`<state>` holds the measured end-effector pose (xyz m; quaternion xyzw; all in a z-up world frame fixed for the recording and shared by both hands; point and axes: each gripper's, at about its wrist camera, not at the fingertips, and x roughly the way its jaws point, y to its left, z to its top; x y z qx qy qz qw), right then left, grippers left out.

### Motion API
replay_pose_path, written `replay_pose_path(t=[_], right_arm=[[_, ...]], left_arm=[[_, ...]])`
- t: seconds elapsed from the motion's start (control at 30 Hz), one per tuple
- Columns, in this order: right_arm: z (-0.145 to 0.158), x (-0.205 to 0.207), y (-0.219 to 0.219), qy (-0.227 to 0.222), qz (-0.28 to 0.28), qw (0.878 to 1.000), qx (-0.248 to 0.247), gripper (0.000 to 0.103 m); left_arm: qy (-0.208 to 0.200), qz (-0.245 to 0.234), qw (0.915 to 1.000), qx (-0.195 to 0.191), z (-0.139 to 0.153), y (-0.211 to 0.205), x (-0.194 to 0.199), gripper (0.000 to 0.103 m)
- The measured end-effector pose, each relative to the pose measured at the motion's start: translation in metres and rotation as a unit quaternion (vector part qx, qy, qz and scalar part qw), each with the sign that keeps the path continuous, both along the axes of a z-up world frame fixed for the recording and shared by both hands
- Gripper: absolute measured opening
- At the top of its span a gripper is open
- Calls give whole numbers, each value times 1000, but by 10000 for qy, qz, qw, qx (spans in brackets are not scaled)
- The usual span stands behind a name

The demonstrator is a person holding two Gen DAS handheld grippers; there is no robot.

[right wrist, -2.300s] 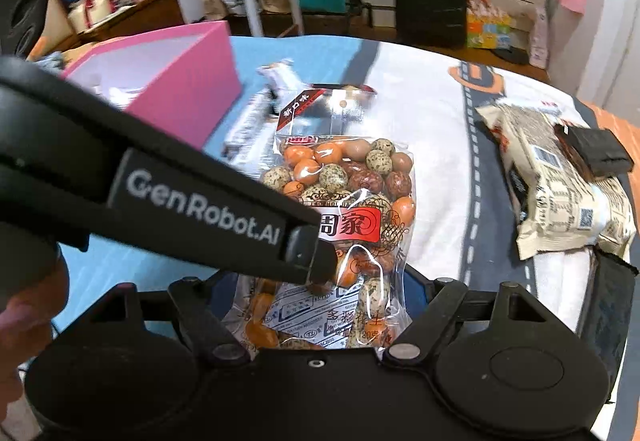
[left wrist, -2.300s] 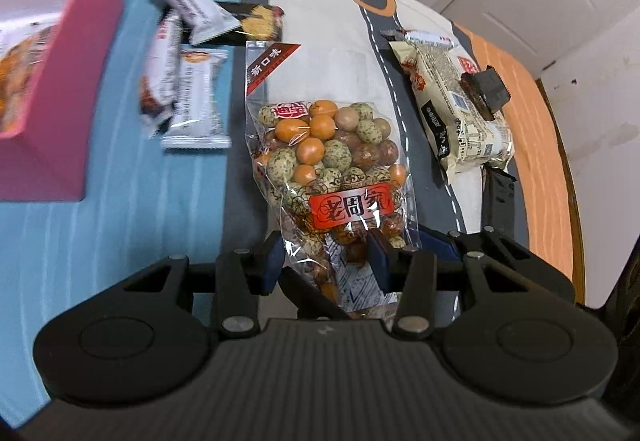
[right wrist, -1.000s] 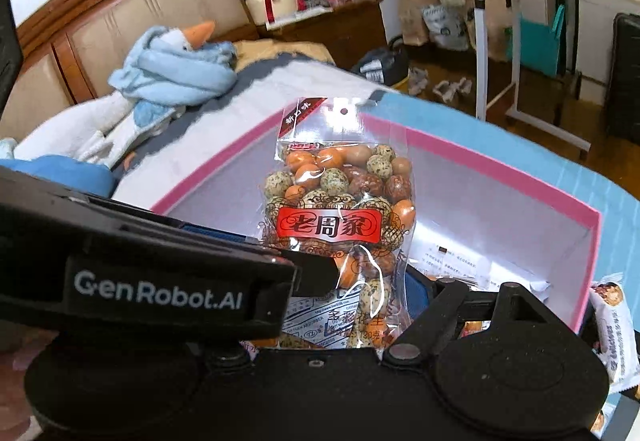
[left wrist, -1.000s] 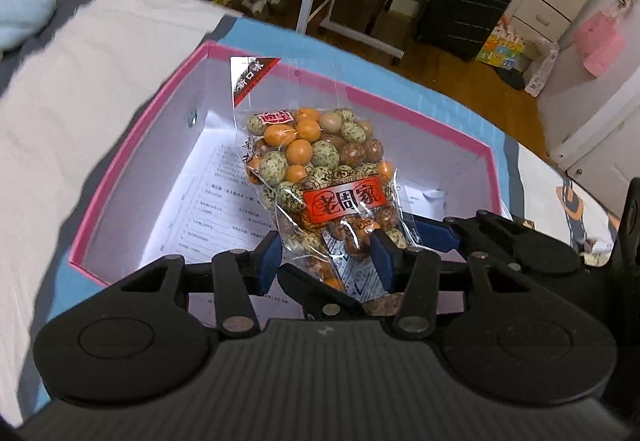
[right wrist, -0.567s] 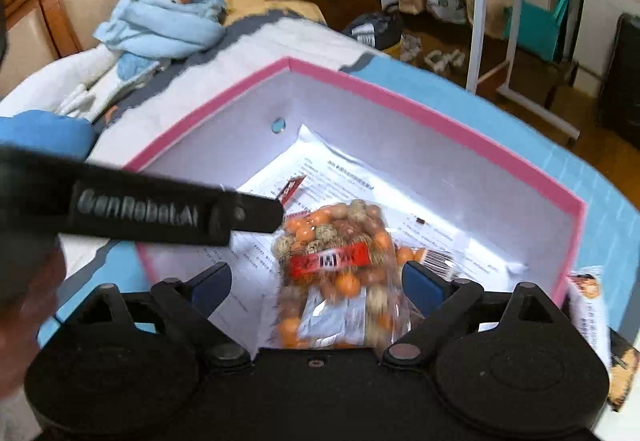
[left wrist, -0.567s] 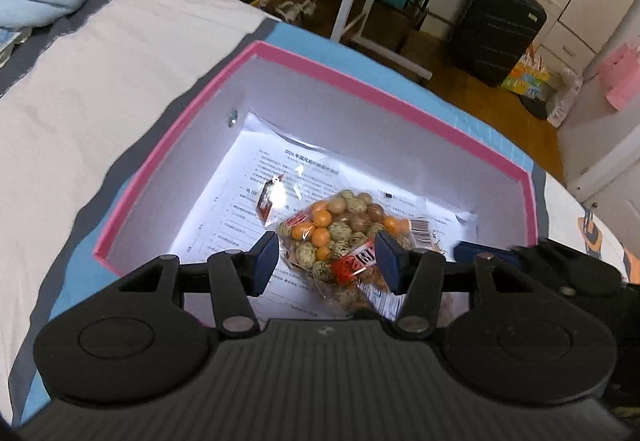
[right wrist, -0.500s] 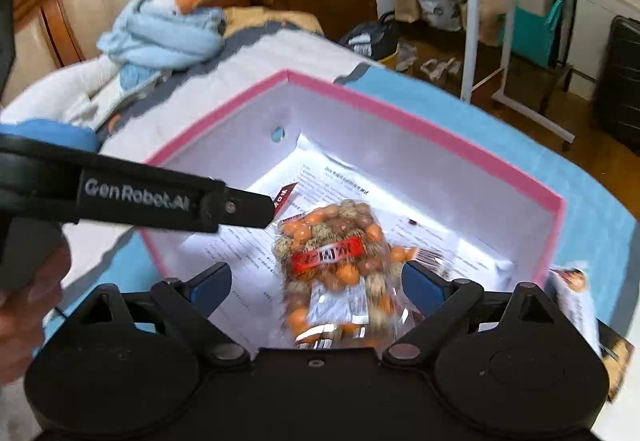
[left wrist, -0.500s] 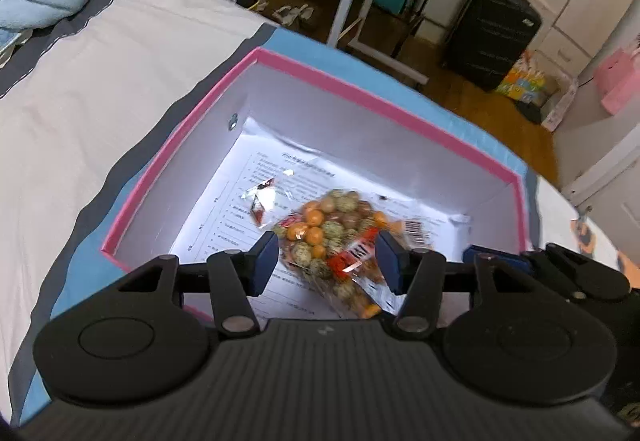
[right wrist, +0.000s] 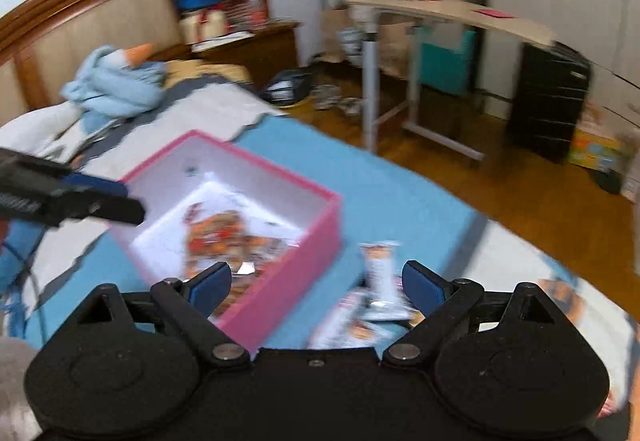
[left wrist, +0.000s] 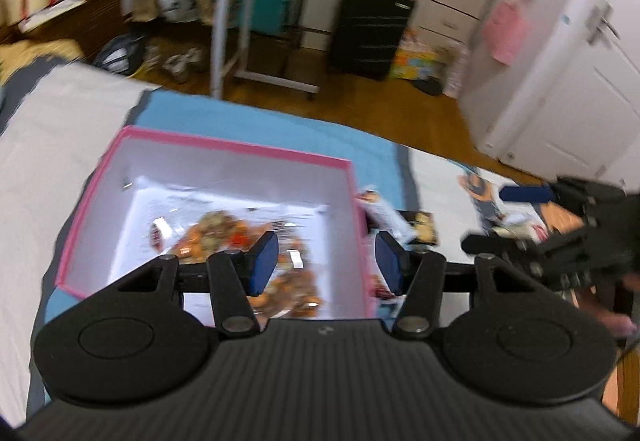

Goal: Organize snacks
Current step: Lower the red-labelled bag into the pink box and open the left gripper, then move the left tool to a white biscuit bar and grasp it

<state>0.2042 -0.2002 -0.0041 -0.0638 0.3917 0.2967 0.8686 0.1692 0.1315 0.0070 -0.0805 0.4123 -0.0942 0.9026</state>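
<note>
The clear bag of coated peanuts (left wrist: 218, 231) lies inside the pink box (left wrist: 236, 151) on a printed sheet; it also shows in the right wrist view (right wrist: 218, 229) inside the box (right wrist: 298, 273). My left gripper (left wrist: 326, 259) is open and empty above the box's right wall. My right gripper (right wrist: 316, 283) is open and empty, over the box's near corner and small wrapped snacks (right wrist: 380, 265). The right gripper (left wrist: 528, 217) appears at the right of the left wrist view. Both views are motion-blurred.
Small wrapped snacks (left wrist: 384, 215) and a dark packet (left wrist: 420, 227) lie on the bedcover right of the box. More snack bags (left wrist: 516, 231) lie further right. A blue plush (right wrist: 120, 81) sits by the headboard. A desk (right wrist: 440, 17) and a black suitcase (right wrist: 548, 101) stand beyond the bed.
Both grippers let go of the peanut bag, which now lies in the box. Both have since pulled back and swung right, away from the box.
</note>
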Motion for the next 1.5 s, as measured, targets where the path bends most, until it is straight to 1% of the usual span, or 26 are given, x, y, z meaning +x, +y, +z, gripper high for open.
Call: replay_pose_path(t=[0.1, 0.2, 0.23, 0.3, 0.33, 0.4, 0.5, 0.57, 0.6, 0.67, 0.7, 0.73, 0.77, 0.8, 0.83, 0.97, 1.03, 1.07, 1.13, 1.33, 1.4, 1.43, 1.47, 1.5], right_arm=[[-1, 9, -21, 25, -284, 9996, -32, 95], [0, 18, -39, -189, -365, 9992, -25, 95], [1, 22, -41, -225, -331, 9992, -67, 95], [3, 30, -46, -234, -309, 9992, -123, 95], [5, 35, -50, -233, -346, 9991, -102, 95], [3, 43, -55, -218, -315, 9993, -32, 95], [-9, 61, -57, 38, -192, 9998, -66, 95], [-24, 74, -59, 382, -124, 9992, -35, 95], [-32, 79, -60, 544, -143, 9984, 33, 95], [-51, 93, -62, 904, -262, 9952, 271, 95], [-60, 99, -62, 1047, -288, 9932, 414, 95], [-71, 106, -61, 1153, -225, 9913, 597, 92], [-79, 110, -59, 1167, -178, 9907, 674, 87], [-87, 113, -56, 1170, -120, 9907, 679, 87], [-96, 116, -52, 1178, -45, 9910, 633, 84], [-126, 122, -31, 1199, 223, 9918, 376, 67], [-135, 123, -26, 1210, 378, 9914, 334, 63], [-138, 122, -24, 1178, 453, 9915, 309, 59], [-142, 119, -21, 1061, 590, 9923, 235, 56], [-147, 116, -10, 803, 843, 9932, 45, 55], [-151, 115, -6, 761, 904, 9930, -88, 47], [-153, 115, -4, 735, 911, 9929, -203, 38], [-155, 114, -2, 698, 919, 9929, -292, 35], [-156, 113, -2, 638, 920, 9932, -321, 34]], left_arm=[[115, -340, 9993, 111, 0, -34, 9, 51], [182, -645, 9973, 308, -5, -71, 14, 51], [255, -730, 9963, 371, -8, -82, 16, 49], [407, -945, 9942, 316, -14, -101, 22, 49], [474, -968, 9938, 281, -16, -107, 24, 49], [592, -986, 9928, 327, -26, -119, 28, 49], [752, -1009, 9915, 331, -45, -134, 34, 49], [790, -1005, 9914, 292, -60, -145, 39, 47], [807, -984, 9913, 341, -69, -151, 42, 46], [814, -1019, 9902, 493, -86, -161, 47, 33], [801, -1053, 9894, 592, -94, -167, 47, 32], [797, -1059, 9889, 665, -101, -170, 50, 31], [788, -1074, 9884, 733, -109, -175, 52, 30], [801, -1083, 9877, 799, -117, -178, 54, 29], [830, -1071, 9871, 851, -123, -181, 58, 29], [894, -984, 9866, 948, -147, -181, 67, 28], [1030, -985, 9858, 884, -155, -178, 70, 27], [1091, -975, 9856, 843, -158, -175, 70, 27], [1095, -950, 9860, 822, -160, -172, 69, 27], [1042, -721, 9891, 750, -163, -169, 66, 29], [995, -643, 9903, 721, -165, -168, 65, 29], [961, -611, 9909, 713, -165, -167, 64, 30], [931, -571, 9914, 717, -165, -167, 63, 31], [908, -522, 9917, 743, -166, -166, 62, 31]])
